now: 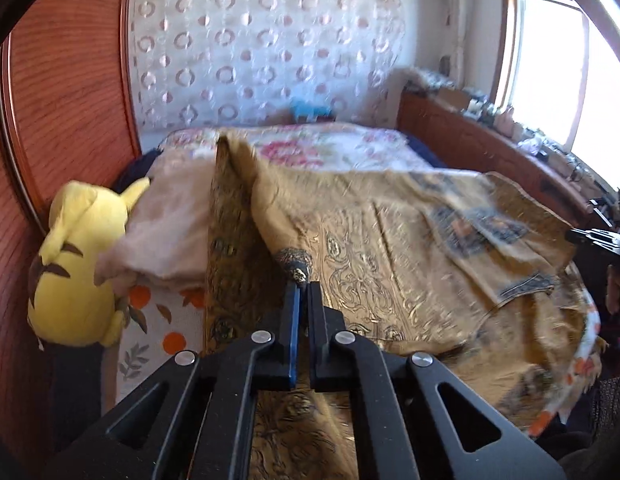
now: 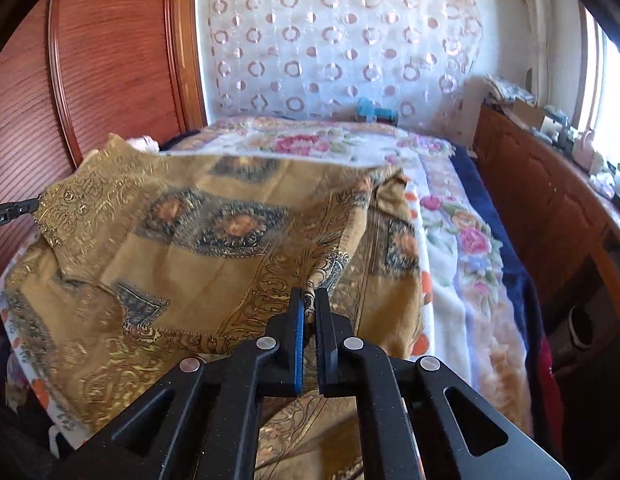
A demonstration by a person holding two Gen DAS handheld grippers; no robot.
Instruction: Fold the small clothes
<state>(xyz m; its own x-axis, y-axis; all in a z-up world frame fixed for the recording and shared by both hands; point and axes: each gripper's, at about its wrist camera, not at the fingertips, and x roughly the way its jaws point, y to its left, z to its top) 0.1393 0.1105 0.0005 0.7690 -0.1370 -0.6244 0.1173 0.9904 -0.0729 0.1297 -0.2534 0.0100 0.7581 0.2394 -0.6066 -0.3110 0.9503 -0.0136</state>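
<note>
1. one golden-brown cloth (image 1: 390, 240), thin and woven with a glinting scroll and paisley pattern plus dark blue and orange medallion patches, lies spread over the bed (image 2: 450, 216), with its near edge raised at two corners.
2. the left gripper (image 1: 303, 286), matt black with a blue pad on one finger, is pressed together on a bunched, dark-edged corner of the cloth; from there the fabric climbs in a steep fold to a peak.
3. the right gripper (image 2: 308, 300), the same black build with a blue pad, is pinching another gathered corner of the cloth, which rises off the bed in a soft tent.
4. in the right wrist view the left gripper's tip shows at the far left edge, biting the cloth's corner; in the left wrist view the right gripper appears dark at the far right edge.
5. under the cloth lies one fluffy white blanket (image 2: 462, 248) printed with pink and purple flowers, with a dark blue layer along its edge.
6. one yellow plush toy (image 1: 79, 264), rounded with brown stripes, leans against the ribbed reddish wood panel (image 1: 69, 92).
7. one pale pink, soft folded fabric (image 1: 169, 220) sits just beside the toy.
8. one sheer white curtain (image 2: 342, 40) with pink rings hangs behind the bed.
9. one wooden cabinet (image 2: 550, 208) with blurred clutter on top runs below the bright window (image 1: 550, 72).
</note>
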